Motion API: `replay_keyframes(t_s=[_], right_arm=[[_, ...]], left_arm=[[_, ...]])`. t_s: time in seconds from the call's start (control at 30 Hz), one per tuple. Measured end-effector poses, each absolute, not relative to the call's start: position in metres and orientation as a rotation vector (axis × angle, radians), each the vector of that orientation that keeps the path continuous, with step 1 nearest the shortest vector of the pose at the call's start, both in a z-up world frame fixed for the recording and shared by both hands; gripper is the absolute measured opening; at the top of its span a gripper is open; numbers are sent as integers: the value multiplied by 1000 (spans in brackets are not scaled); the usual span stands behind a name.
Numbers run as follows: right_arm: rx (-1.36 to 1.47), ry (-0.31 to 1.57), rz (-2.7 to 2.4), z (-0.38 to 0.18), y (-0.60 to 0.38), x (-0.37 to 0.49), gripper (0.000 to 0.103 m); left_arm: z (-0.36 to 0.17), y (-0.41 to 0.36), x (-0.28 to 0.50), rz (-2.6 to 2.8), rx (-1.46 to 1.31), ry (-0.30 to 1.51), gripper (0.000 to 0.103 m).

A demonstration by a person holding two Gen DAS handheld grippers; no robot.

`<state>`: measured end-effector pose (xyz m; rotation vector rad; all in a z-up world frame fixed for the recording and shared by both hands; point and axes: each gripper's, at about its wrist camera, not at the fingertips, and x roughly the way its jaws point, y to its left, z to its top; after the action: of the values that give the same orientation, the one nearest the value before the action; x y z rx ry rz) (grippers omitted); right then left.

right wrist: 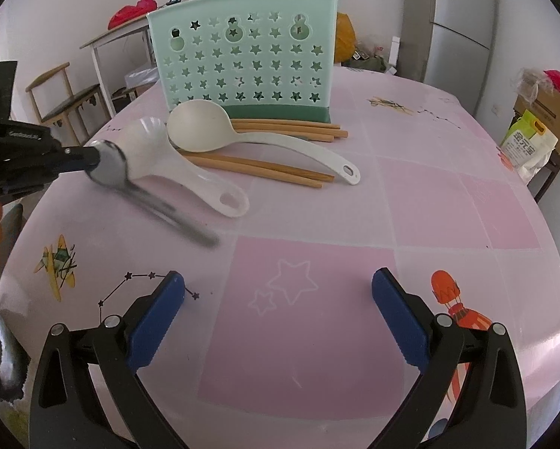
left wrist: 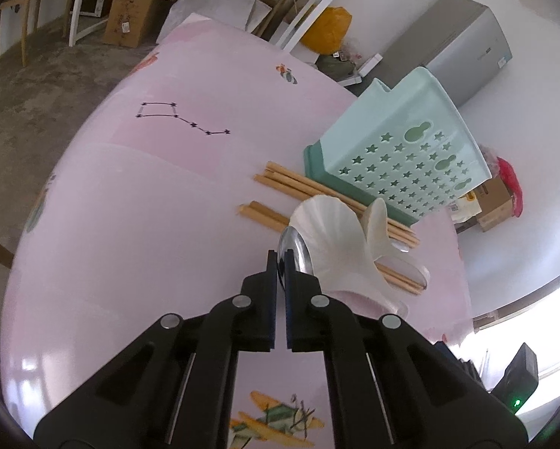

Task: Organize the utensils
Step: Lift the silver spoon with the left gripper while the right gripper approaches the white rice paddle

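Left wrist view: left gripper is seen clamped on the bowl edge of a metal spoon, blue pads pressed together around it. The shiny bowl sits at 12 o'clock from the fingertips. Just past it, at 1 o'clock, a white plastic ladle with a scalloped bowl lies over bamboo chopsticks. A mint-green utensil holder, perforated with star cut-outs, darker green base, is seen at 2 o'clock; its inside is not visible. Everything sits on a glossy pink tablecloth with printed planes.

Right wrist view: right gripper is held wide apart, nothing between the pads, above the tablecloth. The left gripper enters at 9 o'clock, holding the metal spoon; the spoon's handle is blurred, probably lifted off the cloth. The ladle and a smooth cream rice paddle lie across the chopsticks at 12 o'clock, in front of the holder, which stands upright.
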<state>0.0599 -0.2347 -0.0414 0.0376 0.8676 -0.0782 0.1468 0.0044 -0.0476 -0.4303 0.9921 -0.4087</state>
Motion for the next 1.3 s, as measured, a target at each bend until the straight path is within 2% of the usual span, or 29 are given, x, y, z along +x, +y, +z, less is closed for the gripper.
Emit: replay_keyframes(t_s=[0.6,1.3], right_arm=[[18,971,-52,-36,-240,53,97],[61,796,29,21,-237,25,95]], left_arm=[[-41,18,108,-332,-356,1020,3],[-35,31,86,-310,-322,999,3]])
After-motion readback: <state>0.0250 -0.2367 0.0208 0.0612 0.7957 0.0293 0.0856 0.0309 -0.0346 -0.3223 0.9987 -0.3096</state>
